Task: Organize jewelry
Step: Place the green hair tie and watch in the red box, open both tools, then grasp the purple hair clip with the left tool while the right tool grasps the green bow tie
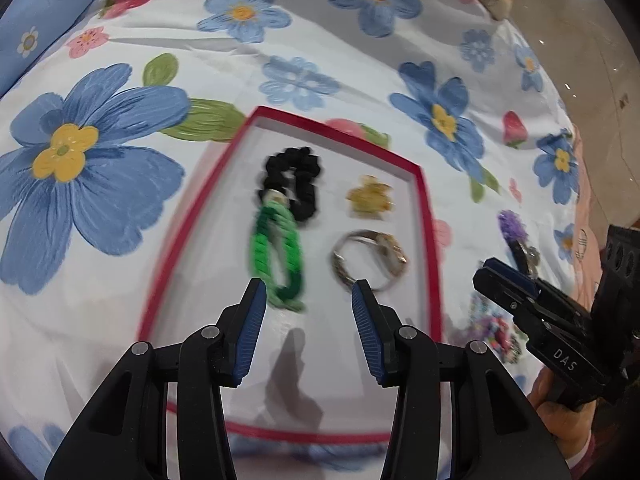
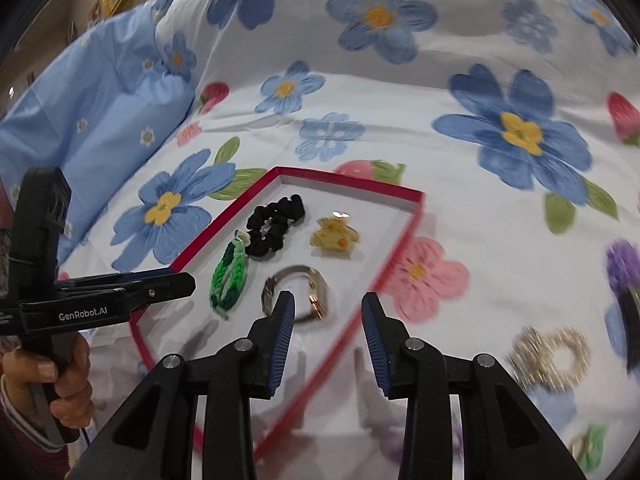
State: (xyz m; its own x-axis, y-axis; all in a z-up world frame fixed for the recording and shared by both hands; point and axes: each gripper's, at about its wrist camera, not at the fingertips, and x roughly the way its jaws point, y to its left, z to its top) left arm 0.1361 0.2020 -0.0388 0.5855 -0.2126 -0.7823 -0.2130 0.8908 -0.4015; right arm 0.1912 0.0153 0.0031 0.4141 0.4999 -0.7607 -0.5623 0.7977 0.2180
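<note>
A shallow red-rimmed tray point(image 1: 428, 216) point(image 2: 400, 236) lies on a floral bedsheet. In it lie a black scrunchie point(image 1: 292, 184) point(image 2: 274, 222), a green braided bracelet point(image 1: 276, 256) point(image 2: 230, 278), a yellow hair claw point(image 1: 370, 198) point(image 2: 334, 236) and a metal wristwatch point(image 1: 370, 258) point(image 2: 300, 294). My left gripper point(image 1: 308, 312) is open and empty, just above the tray's near half. My right gripper point(image 2: 328, 320) is open and empty over the tray's right rim; it also shows in the left wrist view point(image 1: 504, 276). Outside the tray lie a pearl ring-shaped piece point(image 2: 552, 354) and a purple fluffy piece point(image 1: 512, 228) point(image 2: 624, 264).
A light blue pillow point(image 1: 44, 12) point(image 2: 96, 108) lies at the back left. A blurred colourful beaded piece point(image 1: 492, 328) lies right of the tray. The bed's right edge drops to a glossy floor point(image 1: 592, 60). The left gripper's side point(image 2: 104, 292) sits left of the tray.
</note>
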